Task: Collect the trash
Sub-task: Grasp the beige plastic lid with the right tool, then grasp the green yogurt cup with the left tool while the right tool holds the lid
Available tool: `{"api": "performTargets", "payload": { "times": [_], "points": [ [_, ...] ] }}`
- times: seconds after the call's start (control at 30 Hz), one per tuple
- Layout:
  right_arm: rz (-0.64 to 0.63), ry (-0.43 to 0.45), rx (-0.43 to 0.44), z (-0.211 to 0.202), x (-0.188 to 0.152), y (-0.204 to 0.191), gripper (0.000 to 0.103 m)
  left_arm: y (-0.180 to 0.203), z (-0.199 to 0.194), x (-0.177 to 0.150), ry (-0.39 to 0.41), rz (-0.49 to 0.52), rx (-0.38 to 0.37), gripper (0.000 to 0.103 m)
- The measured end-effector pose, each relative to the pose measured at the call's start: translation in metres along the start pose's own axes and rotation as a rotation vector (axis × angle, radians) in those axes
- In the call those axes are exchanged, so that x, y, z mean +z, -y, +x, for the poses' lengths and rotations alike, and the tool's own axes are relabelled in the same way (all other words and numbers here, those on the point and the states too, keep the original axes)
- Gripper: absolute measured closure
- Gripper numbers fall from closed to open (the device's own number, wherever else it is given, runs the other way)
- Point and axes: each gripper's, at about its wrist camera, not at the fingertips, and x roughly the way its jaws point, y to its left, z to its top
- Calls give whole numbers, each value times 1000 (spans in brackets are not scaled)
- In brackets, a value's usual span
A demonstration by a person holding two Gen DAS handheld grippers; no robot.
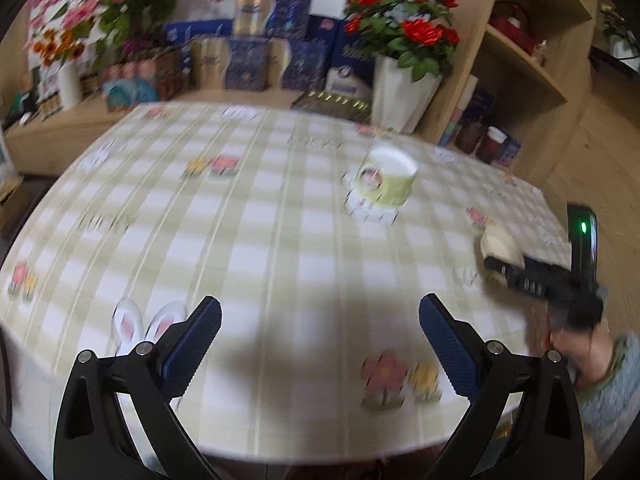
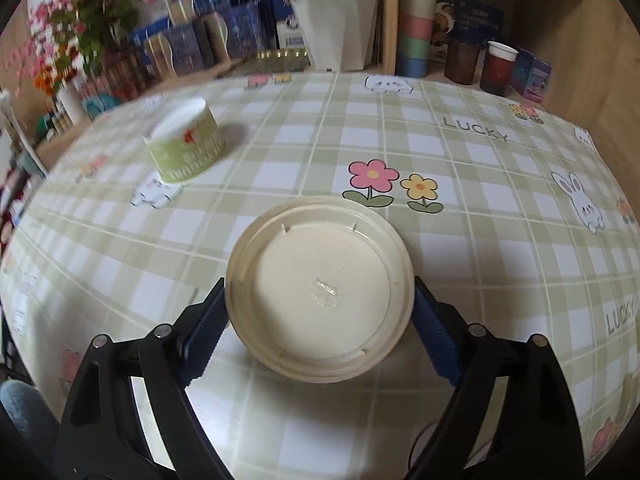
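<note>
Right gripper (image 2: 320, 320) clamps a cream lid (image 2: 320, 292) by its rim over the worktop (image 2: 460, 240); left gripper (image 1: 320, 344) hangs with fingers apart, holding nothing; an upside-down green cup (image 2: 186, 148) stands far left on the checked cloth, blurred in the left view; behind are flowers (image 1: 404, 24), blue boxes (image 1: 248, 62) and wooden shelves (image 1: 532, 60), their contents hard to make out.

Soft, even daylight, no harsh glare. Left wrist view was motion-blurred throughout; the tablecloth (image 1: 280, 240) pattern smeared, a broad dark shadow lay between the fingers. Right wrist view was sharper at center, its left background blurred. Both showed strong fisheye bending and black vignetted corners.
</note>
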Motion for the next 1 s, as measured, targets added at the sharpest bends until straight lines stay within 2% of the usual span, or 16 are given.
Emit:
{"api": "performTargets", "payload": {
  "times": [0.07,0.17,0.23,0.37,0.47,0.67,0.73,0.77,0.8,0.87,1.0],
  "points": [
    [23,17,14,-9,-6,4,18,10,15,22,18,40,-31,6],
    [68,28,36,-22,-16,11,18,26,50,62,22,102,-135,6],
    [92,29,54,-30,-22,15,18,37,73,83,8,135,-163,6],
    [106,36,59,-39,-29,22,18,56,131,110,-49,155,-128,6],
    [106,44,49,-45,-31,25,18,68,167,115,-98,175,-107,6],
    [128,67,53,-57,-30,33,18,85,209,118,-158,203,-63,6],
    [143,79,54,-61,-31,34,18,83,218,118,-179,189,-39,7],
    [158,84,61,-64,-32,34,18,80,221,118,-191,172,-52,21],
    [171,87,69,-66,-34,33,18,78,221,117,-209,168,-57,29],
    [189,92,85,-70,-37,30,18,76,214,116,-213,177,-46,29],
    [207,96,125,-78,-42,17,18,74,182,106,-177,227,-83,29]
  ]
}}
